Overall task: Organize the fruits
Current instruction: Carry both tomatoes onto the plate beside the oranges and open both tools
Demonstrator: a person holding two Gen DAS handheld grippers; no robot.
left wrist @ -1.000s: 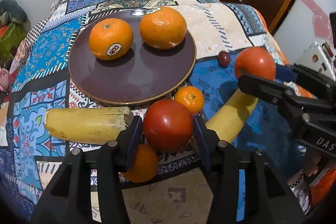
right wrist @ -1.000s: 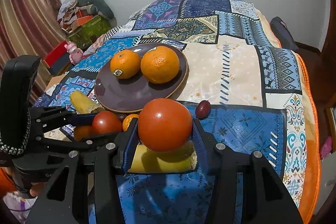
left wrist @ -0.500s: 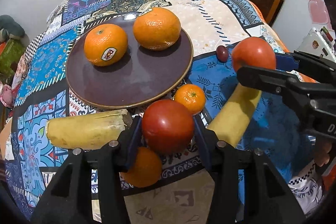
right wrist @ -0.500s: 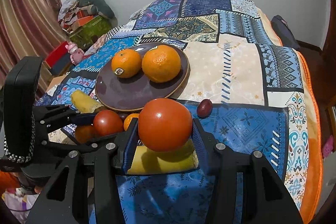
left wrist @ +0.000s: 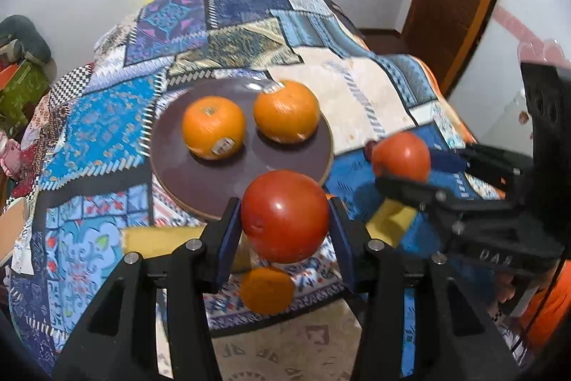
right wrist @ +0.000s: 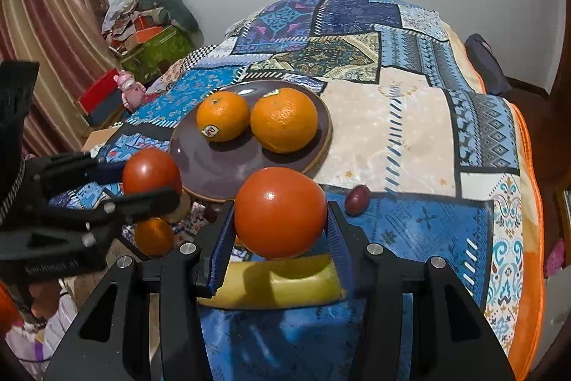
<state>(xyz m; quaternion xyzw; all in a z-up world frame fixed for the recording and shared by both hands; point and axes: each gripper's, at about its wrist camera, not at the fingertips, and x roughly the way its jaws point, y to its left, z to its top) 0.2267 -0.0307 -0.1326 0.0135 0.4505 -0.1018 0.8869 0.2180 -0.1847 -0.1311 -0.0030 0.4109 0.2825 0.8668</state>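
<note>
Two tomatoes are up in the air, one pinched in each gripper: left gripper [left wrist: 284,216] squeezes its tomato [left wrist: 284,215] at lower centre, right gripper [right wrist: 280,213] clamps the other tomato [right wrist: 280,212], likely both heading for the plate [left wrist: 200,181] mid-frame where two oranges [left wrist: 213,126] sit. Compared with a second ago both got lifted higher, off the quilt [right wrist: 410,131], bananas left below.

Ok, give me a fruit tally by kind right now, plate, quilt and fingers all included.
Large oranges on the plate: 2, one stickered, one beside it.
Tomatoes held in fingers: 2, one in the left gripper, one in the right gripper.
Small mandarins on the quilt: 1 visible.
Bananas: 2, one, one.
Small dark red fruit: 1.
Total: 8.
</note>
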